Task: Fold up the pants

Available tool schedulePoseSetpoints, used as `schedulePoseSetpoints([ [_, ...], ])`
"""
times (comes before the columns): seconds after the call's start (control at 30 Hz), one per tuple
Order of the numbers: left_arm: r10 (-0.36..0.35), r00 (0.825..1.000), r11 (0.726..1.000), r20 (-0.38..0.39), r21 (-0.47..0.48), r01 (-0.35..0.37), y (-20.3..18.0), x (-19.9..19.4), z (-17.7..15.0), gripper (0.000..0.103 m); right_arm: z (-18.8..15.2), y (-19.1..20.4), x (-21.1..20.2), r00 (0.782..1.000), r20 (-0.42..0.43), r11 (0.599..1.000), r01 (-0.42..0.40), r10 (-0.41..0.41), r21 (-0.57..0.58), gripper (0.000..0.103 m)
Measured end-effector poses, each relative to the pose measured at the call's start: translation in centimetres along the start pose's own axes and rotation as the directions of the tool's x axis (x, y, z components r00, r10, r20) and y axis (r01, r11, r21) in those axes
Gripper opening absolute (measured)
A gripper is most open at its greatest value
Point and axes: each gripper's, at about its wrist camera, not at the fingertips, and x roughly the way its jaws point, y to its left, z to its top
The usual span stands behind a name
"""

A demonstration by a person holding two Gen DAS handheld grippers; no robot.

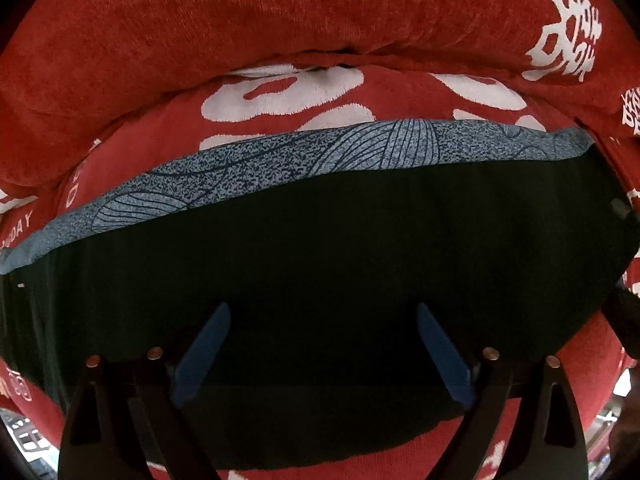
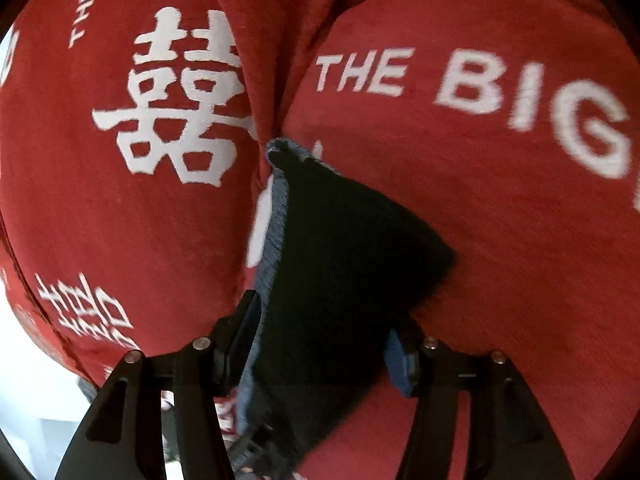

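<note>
The dark pants (image 1: 320, 248) lie folded flat on a red sofa seat, on top of a blue patterned cloth (image 1: 280, 160). My left gripper (image 1: 322, 316) is open just above the pants, its blue pads (image 1: 208, 344) spread wide and holding nothing. In the right wrist view the pants (image 2: 340, 260) show as a dark wedge with the blue cloth's edge (image 2: 276, 216) on its left. My right gripper (image 2: 320, 332) straddles this end of the pants with its jaws apart; the fabric hides the fingertips, so I cannot tell whether they touch it.
The red sofa cover (image 1: 240, 32) has white lettering and symbols. Its backrest cushion rises right behind the pants. In the right wrist view two red cushions (image 2: 500, 200) meet at a crease just beyond the pants' tip. A bright floor shows at the lower left (image 2: 24, 380).
</note>
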Motion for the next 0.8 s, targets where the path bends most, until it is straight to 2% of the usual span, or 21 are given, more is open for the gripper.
schedulePoseSetpoints([
  [0.03, 0.004, 1.000, 1.000, 0.009, -0.004, -0.004, 0.1, -0.5, 0.3, 0.087, -0.1, 0.3, 0.2, 1.000, -0.009, 1.000, -0.019, 0.019, 0.002, 0.020],
  [0.07, 0.009, 0.999, 1.000, 0.039, -0.002, -0.009, 0.2, -1.4, 0.7, 0.087, -0.2, 0.6, 0.1, 0.999, -0.012, 0.999, -0.042, 0.042, -0.003, 0.014],
  [0.17, 0.017, 0.994, 1.000, 0.111, 0.018, -0.019, -0.5, -2.5, 1.6, 0.087, -0.8, 2.5, -0.9, 0.997, -0.026, 0.994, -0.071, 0.069, -0.083, 0.014],
  [0.23, 0.004, 0.997, 0.999, 0.079, 0.045, -0.007, -1.7, -1.1, 1.9, 0.087, -1.2, 4.0, -1.4, 0.996, -0.034, 0.988, -0.088, 0.084, -0.129, 0.014],
  [0.27, -0.015, 1.000, 0.997, 0.018, 0.080, 0.013, -2.6, 0.5, 1.9, 0.088, -1.4, 4.5, -1.6, 0.995, -0.037, 0.986, -0.094, 0.090, -0.141, 0.014],
  [0.3, 0.005, 0.999, 0.993, 0.031, 0.114, -0.009, -3.5, 1.2, 1.7, 0.091, -1.7, 5.2, -1.7, 0.995, -0.040, 0.983, -0.100, 0.095, -0.156, 0.015],
  [0.33, 0.013, 0.997, 0.991, 0.080, 0.133, -0.024, -3.9, 0.9, 1.6, 0.091, -2.2, 6.0, -1.6, 0.994, -0.051, 0.980, -0.100, 0.092, -0.174, 0.014],
  [0.37, 0.012, 0.997, 0.989, 0.081, 0.144, -0.024, -3.9, 0.9, 1.6, 0.091, -2.5, 6.7, -1.4, 0.995, -0.047, 0.976, -0.101, 0.094, -0.191, 0.015],
  [0.47, -0.051, 0.998, 0.993, 0.026, 0.108, 0.048, -2.5, 0.8, 2.4, 0.091, -3.7, 9.3, -1.2, 0.995, -0.055, 0.962, -0.097, 0.086, -0.255, 0.015],
  [0.5, -0.052, 0.998, 0.994, 0.019, 0.096, 0.050, -1.9, 0.4, 2.6, 0.091, -4.2, 10.3, -1.1, 0.996, -0.055, 0.954, -0.089, 0.076, -0.287, 0.015],
  [0.57, -0.046, 0.998, 0.996, 0.050, 0.076, 0.042, -0.3, -0.8, 2.6, 0.091, -5.4, 12.2, -1.3, 0.998, -0.050, 0.930, -0.058, 0.043, -0.363, 0.015],
  [0.67, -0.062, 0.993, 0.998, 0.103, 0.034, 0.059, 3.3, -3.1, 2.0, 0.091, -8.3, 15.9, -1.1, 0.999, -0.028, 0.855, 0.026, -0.047, -0.519, 0.015],
  [0.8, -0.020, 0.992, 0.999, 0.122, -0.042, 0.025, 10.1, -5.3, 0.5, 0.091, -13.4, 19.1, 0.8, 0.992, -0.010, 0.755, 0.090, -0.127, -0.650, 0.015],
])
